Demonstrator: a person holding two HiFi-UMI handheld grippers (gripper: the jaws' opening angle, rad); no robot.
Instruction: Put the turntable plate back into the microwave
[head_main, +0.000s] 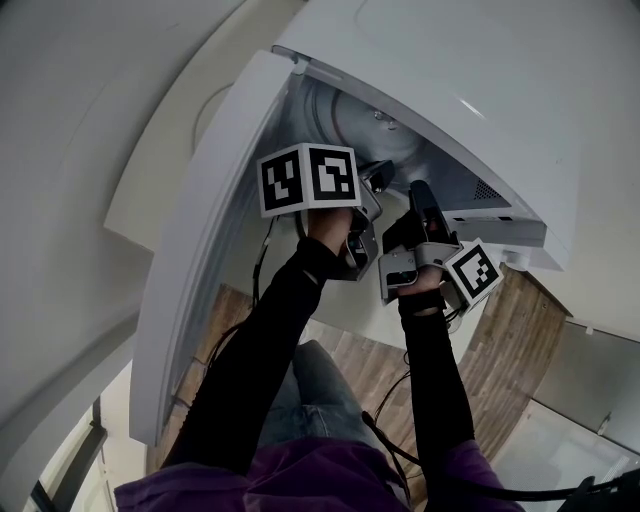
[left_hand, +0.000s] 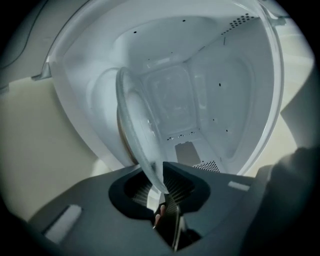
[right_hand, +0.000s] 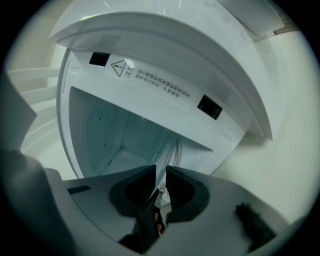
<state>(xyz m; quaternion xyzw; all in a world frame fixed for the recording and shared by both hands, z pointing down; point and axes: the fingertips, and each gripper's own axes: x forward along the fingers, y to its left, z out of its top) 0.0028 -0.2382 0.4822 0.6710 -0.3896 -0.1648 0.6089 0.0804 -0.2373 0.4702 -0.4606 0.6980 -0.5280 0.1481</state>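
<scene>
My left hand-held gripper (left_hand: 159, 181) pinches the turntable plate (left_hand: 136, 122) inside the open microwave (left_hand: 215, 85). My right hand-held gripper (right_hand: 160, 186) pinches its rim.

Likely home kitchen: white microwave (head_main: 450, 90) raised above wood-plank floor (head_main: 520, 340).

Dim light — wood-plank floor (head_main: 520, 335) below, pale wall (head_main: 60, 150) beside.

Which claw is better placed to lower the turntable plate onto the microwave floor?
Left, probably. The left claw is clamped on the turntable plate, which already reaches into the microwave. The right claw shows only a narrow gap with a faint glass edge; its grip is unclear.
</scene>
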